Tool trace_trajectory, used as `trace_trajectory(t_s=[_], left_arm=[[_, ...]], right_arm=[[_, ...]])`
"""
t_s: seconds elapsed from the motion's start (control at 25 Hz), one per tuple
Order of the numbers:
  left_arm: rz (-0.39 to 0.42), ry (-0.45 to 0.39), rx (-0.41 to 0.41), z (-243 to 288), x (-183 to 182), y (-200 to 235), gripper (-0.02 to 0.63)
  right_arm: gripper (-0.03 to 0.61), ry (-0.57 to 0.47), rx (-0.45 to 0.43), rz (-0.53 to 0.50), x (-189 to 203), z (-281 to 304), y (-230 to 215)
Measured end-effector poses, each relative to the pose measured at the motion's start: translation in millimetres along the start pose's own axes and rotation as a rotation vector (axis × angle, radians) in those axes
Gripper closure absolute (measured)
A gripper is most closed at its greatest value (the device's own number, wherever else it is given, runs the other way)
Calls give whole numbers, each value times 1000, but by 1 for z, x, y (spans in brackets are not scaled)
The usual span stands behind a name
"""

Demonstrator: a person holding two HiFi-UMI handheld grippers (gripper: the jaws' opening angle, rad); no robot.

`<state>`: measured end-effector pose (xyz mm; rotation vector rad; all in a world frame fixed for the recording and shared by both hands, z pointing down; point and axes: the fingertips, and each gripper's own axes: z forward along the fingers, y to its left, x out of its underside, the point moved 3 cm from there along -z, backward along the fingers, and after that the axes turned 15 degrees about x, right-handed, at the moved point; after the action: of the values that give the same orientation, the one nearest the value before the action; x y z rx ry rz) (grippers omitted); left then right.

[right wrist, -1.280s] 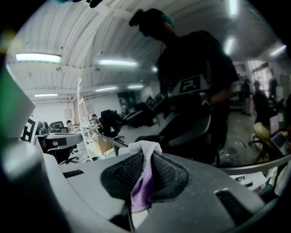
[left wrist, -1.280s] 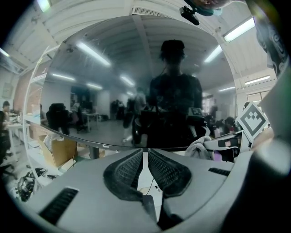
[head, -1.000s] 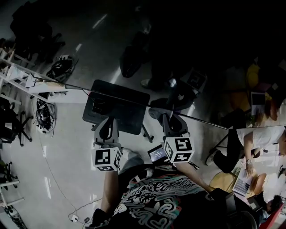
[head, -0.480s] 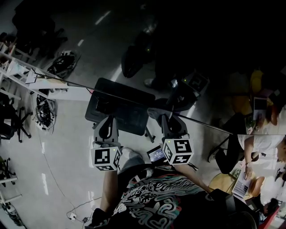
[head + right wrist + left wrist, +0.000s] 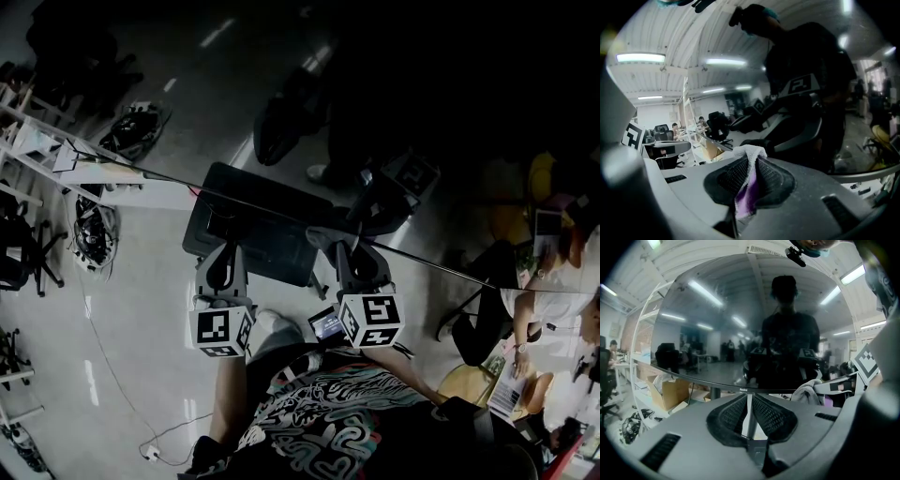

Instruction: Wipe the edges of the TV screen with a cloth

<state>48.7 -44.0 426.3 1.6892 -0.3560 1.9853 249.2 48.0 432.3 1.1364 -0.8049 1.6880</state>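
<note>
The right gripper (image 5: 751, 164) has its fingers clamped on the cloth (image 5: 749, 158), a white and purple wad that bulges out past the fingertips. In the head view this wad meets the lower edge of the TV screen (image 5: 740, 324) straight ahead of those fingers. The edge runs slantwise across both grippers' fronts. The left gripper (image 5: 750, 401) has its fingers drawn together to a thin slit with nothing between them. It points at the same edge just beside the right one, and the dark glass fills everything above and beyond its tips. A dark rectangular board (image 5: 248, 234) lies on the floor below, just past the left fingertips. To the left of the left fingers, under the screen, stands an open cardboard box (image 5: 670, 392), with white shelving (image 5: 37, 150) farther out that way. An office chair (image 5: 717, 127) stands well beyond the right fingers on their left. Seated people (image 5: 553, 300) are well off to their right.
</note>
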Motion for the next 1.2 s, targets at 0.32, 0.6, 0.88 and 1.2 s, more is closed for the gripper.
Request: trace_trajectory(t_s=[0.32,0.6,0.88,1.2], left_arm=[[-6,-1,10,5,0,28,568],[2,2,27,16,-6,37,568],[-3,-1,30,18,-9,52,568],[-32,-3,10,1,-5,111,568]], right_arm=[[511,-6,3,-10,-3,12,22],[511,3,8,-3,-3,15,28],[511,1,-2,-13,-10,22,43],[511,14,-12,-30,-14,48,97]])
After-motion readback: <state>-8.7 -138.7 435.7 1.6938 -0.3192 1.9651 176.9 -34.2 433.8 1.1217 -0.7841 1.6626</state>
